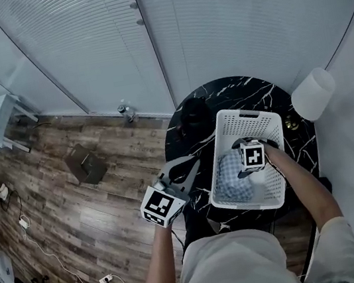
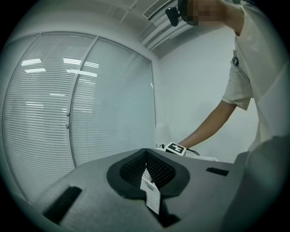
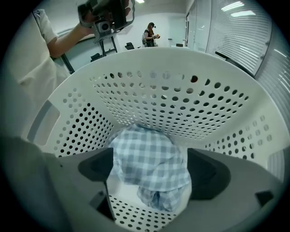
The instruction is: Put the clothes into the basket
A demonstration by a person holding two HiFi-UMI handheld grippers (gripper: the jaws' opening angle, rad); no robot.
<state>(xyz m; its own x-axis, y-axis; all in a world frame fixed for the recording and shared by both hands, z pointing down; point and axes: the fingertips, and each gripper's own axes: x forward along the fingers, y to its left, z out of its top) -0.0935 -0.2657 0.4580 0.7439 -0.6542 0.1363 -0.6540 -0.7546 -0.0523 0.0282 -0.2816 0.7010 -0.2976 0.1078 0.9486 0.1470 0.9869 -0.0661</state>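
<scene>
A white perforated basket [image 1: 248, 114] stands on the round black marble table [image 1: 187, 144]. A blue-and-white checked cloth [image 1: 232, 180] lies crumpled on the basket's floor. My right gripper [image 1: 245, 166] reaches steeply down into the basket. In the right gripper view its jaws stand wide apart on either side of the cloth [image 3: 147, 154], and the pads do not press on it; the right gripper [image 3: 149, 168] is open. My left gripper [image 1: 193, 163] hovers left of the basket over the table's edge. The left gripper [image 2: 146, 156] is shut, with only a small white tag at the seam.
A dark lump [image 1: 193, 111] sits on the table behind the basket's left corner. A white rounded object [image 1: 314, 94] stands at the table's right. A brown box [image 1: 85, 163] and cables [image 1: 48, 256] lie on the wooden floor to the left. Blinds cover the wall behind.
</scene>
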